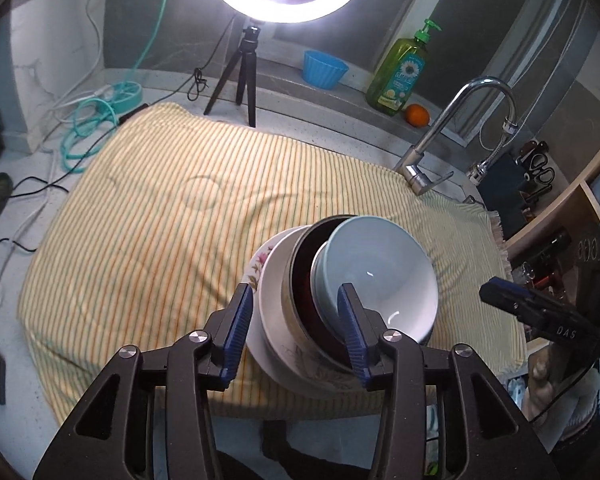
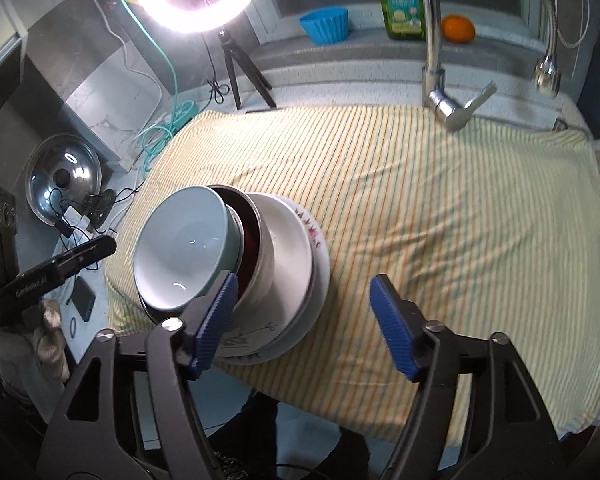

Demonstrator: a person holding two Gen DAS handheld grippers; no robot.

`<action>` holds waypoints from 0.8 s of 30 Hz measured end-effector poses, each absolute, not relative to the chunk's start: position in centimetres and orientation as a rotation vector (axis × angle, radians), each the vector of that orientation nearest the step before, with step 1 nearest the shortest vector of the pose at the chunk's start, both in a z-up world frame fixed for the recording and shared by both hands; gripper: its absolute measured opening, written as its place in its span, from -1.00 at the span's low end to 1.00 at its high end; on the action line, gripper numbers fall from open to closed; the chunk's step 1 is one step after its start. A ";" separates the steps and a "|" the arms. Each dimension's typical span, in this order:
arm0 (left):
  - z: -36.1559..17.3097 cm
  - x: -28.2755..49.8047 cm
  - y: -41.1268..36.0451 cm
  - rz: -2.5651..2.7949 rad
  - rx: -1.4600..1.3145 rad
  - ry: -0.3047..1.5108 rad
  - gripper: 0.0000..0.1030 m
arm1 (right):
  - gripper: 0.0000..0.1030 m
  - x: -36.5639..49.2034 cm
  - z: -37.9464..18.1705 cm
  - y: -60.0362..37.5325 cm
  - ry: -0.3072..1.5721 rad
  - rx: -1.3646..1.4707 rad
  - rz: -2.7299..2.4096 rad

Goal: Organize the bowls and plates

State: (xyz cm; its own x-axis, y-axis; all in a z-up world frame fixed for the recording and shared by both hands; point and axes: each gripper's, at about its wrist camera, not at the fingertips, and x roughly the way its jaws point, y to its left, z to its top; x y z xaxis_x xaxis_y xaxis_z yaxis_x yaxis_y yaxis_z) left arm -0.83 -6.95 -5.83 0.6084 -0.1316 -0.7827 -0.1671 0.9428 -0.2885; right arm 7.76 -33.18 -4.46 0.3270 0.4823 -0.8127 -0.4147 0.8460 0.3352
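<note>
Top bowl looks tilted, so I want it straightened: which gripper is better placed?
Probably left: the left gripper has open jaws straddling the near rim of the stack below the pale blue bowl; the right gripper sits beside the stack.

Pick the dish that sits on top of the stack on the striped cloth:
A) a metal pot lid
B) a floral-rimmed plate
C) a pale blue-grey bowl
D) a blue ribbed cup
C: the pale blue-grey bowl rests tilted inside a dark-lined bowl, above the white bowl and the floral plate.
</note>
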 end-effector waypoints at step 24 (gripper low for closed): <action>-3.4 -5.4 -11.7 0.188 -0.242 0.797 0.39 | 0.91 3.2 -0.8 -35.2 0.868 0.030 0.620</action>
